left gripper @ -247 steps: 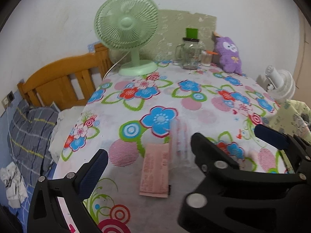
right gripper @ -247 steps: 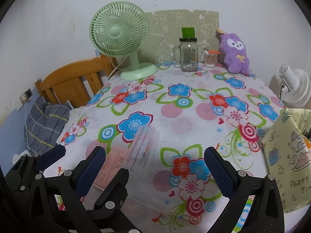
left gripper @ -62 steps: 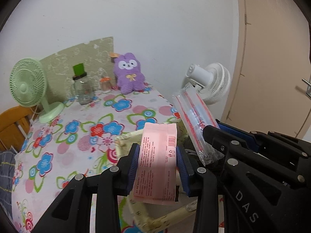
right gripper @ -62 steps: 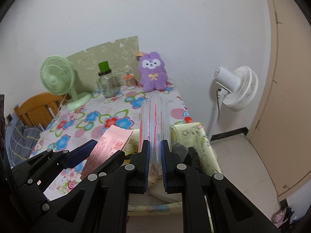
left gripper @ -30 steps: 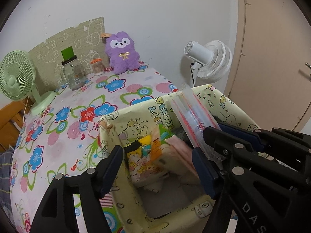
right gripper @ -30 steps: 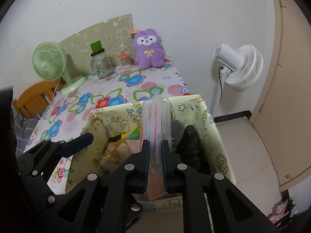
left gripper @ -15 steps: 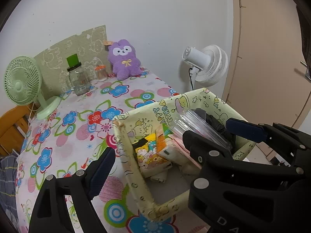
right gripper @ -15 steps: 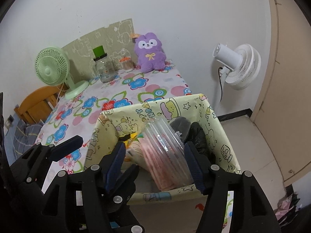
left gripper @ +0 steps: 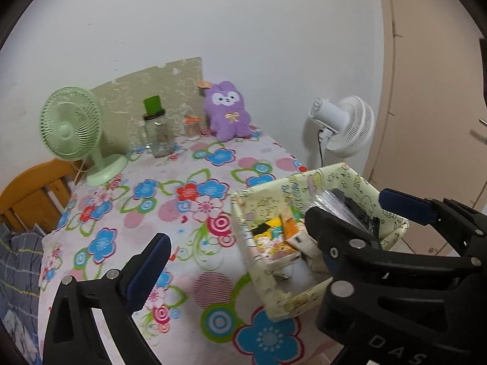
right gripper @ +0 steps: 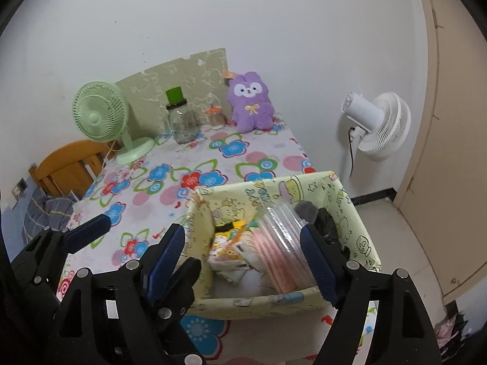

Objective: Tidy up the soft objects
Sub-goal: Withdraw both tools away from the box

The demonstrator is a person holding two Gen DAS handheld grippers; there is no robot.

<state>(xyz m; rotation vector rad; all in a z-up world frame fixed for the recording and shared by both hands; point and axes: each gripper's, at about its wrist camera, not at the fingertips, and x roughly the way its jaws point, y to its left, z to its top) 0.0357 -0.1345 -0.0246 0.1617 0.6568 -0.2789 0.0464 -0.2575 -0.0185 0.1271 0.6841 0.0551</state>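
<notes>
A yellow cartoon-print fabric basket [right gripper: 274, 188] stands at the near right corner of the floral table. In it lies a clear striped packet [right gripper: 280, 243] with pink showing under it. Yellow tissue packs [right gripper: 226, 249] and a dark cloth [right gripper: 325, 225] lie beside it. My right gripper [right gripper: 243, 234] hovers above the basket's near side, jaws opening, pads off the packet. My left gripper [left gripper: 237, 228] hangs over the table and the basket's [left gripper: 243, 231] left wall, jaws opening with nothing between them. A purple plush [left gripper: 226, 115] sits at the table's far edge.
At the back of the floral table [left gripper: 137, 213] stand a green fan [left gripper: 71, 133], a glass jar with a green lid [left gripper: 156, 140] and a small orange-capped jar [left gripper: 191, 126]. A white fan [left gripper: 344, 127] stands beyond the right edge. A wooden bed frame [left gripper: 27, 191] is left.
My right gripper has opened and the clear packet has dropped into the basket. My left gripper has opened wider. Both have drawn back and up from the basket.
</notes>
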